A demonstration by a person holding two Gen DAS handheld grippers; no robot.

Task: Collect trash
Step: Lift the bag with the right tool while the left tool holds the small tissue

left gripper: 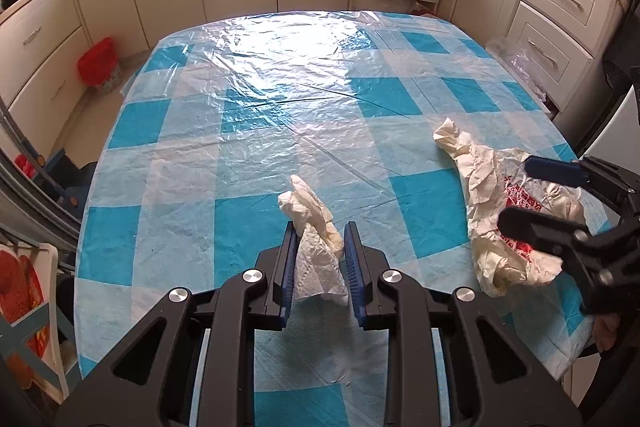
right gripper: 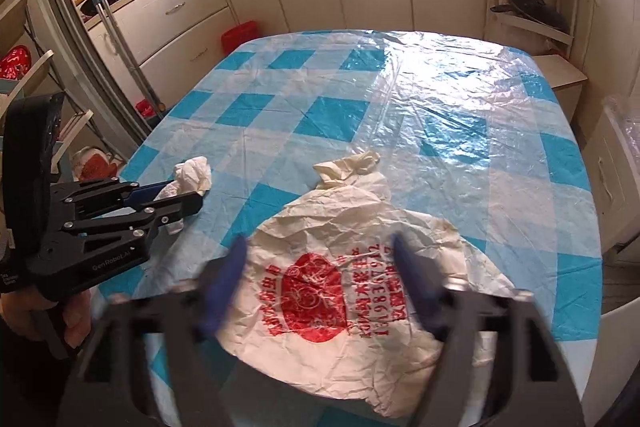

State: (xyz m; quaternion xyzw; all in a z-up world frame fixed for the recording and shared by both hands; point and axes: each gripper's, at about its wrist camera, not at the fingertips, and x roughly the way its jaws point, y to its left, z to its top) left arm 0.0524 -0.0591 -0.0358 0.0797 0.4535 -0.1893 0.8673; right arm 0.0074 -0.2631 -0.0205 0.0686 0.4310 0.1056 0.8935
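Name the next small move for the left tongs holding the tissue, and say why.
Probably carry the crumpled tissue rightward to the white plastic bag. The left tongs grip it, while the right tongs stand open over the bag, whose mouth isn't visibly open.

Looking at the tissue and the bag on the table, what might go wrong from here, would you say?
The crumpled white tissue sits between the left claw pads in what looks a light pinch, so it may slip out. The right claw is open over the cream plastic bag with red print; the bag lies flat, so the tissue may miss.
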